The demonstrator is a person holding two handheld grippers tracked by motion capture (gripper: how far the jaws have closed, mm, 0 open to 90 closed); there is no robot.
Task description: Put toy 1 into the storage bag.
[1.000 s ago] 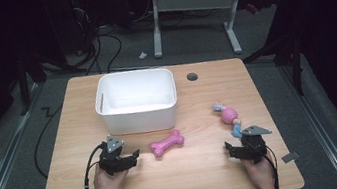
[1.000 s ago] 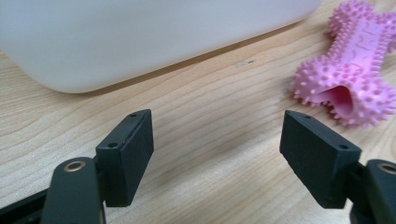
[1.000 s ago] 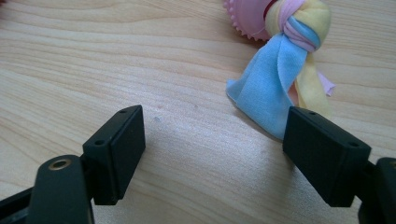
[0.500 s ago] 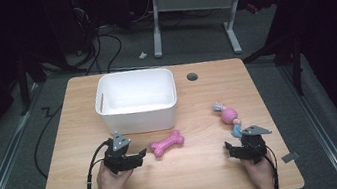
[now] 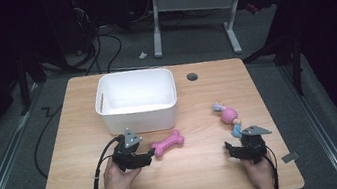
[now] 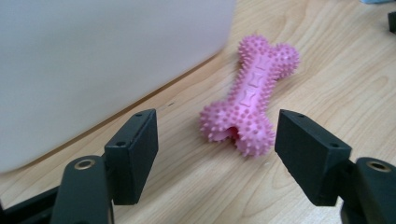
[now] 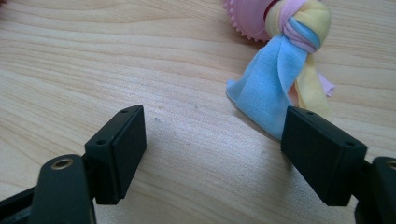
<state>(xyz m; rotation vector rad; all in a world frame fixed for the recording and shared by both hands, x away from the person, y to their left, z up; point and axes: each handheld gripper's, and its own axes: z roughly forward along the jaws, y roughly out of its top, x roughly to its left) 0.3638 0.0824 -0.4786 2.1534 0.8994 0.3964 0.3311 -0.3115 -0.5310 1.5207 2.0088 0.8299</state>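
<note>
one white bin, one pink bone just before it, one knotted rope toy to its right; your two grippers gape, holding nothing; wooden table, dark room.

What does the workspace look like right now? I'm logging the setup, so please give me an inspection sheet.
Surface: light wooden table, round grommet hole near its far edge.
Job's things: white rectangular plastic bin; pink spiky rubber bone toy just ahead of the left tongs; pink ball toy with blue and yellow cloth knots.
Clutter: grey tape tabs at the near table edges.
Grippers: left tongs open, bone's near end in front of the gap; right tongs open, beside the cloth tail.
Cables: black cable trailing from the left tongs.
Surroundings: dark carpet, white desk legs, floor cables.
</note>
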